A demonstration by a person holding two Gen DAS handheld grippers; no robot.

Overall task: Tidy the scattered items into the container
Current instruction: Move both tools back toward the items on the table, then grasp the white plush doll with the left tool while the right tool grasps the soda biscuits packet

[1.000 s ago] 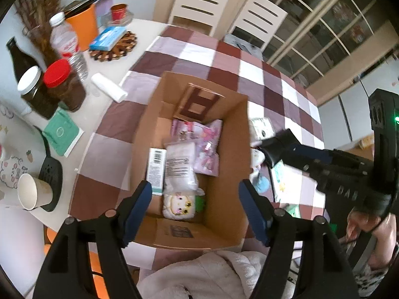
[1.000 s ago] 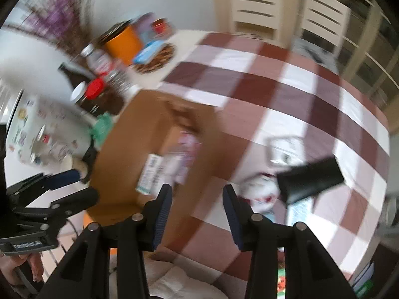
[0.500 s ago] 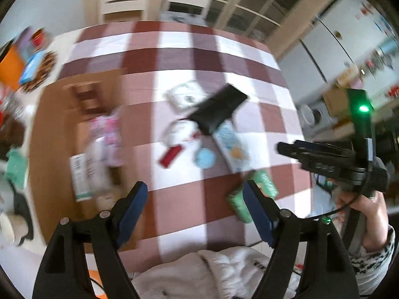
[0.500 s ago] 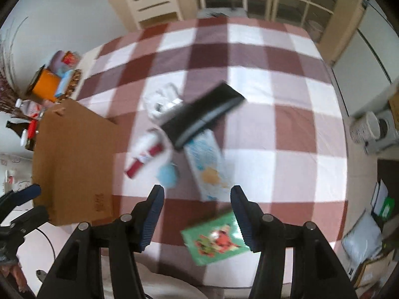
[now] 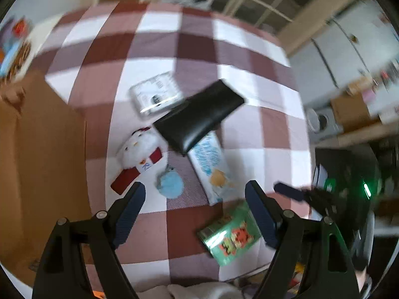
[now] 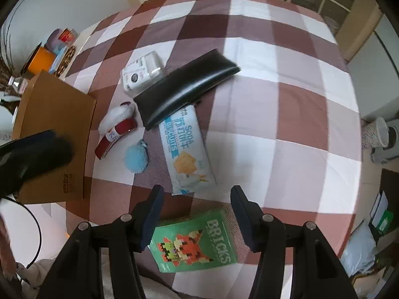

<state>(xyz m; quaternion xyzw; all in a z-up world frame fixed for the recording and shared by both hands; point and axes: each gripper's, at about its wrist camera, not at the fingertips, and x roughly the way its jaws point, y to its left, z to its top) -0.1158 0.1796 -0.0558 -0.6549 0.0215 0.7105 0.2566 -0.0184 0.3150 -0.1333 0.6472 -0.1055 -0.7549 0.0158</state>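
Jaws of both grippers, left (image 5: 193, 203) and right (image 6: 197, 205), open, empty; swung from box (image 6: 53, 114) to scattered items; bricks box (image 6: 194, 243) nearest, likely next.

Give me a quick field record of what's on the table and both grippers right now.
container: cardboard box, left side of the checked tablecloth
loose items: green BRICKS box, soda biscuits pack, black pouch, blue pompom, white plush toy with red band, clear white packet
overlaps: black pouch lies over the biscuit pack's far end
left gripper: open, empty, above the pompom and biscuits
right gripper: open, empty, over the BRICKS box
view quality: left wrist blurred
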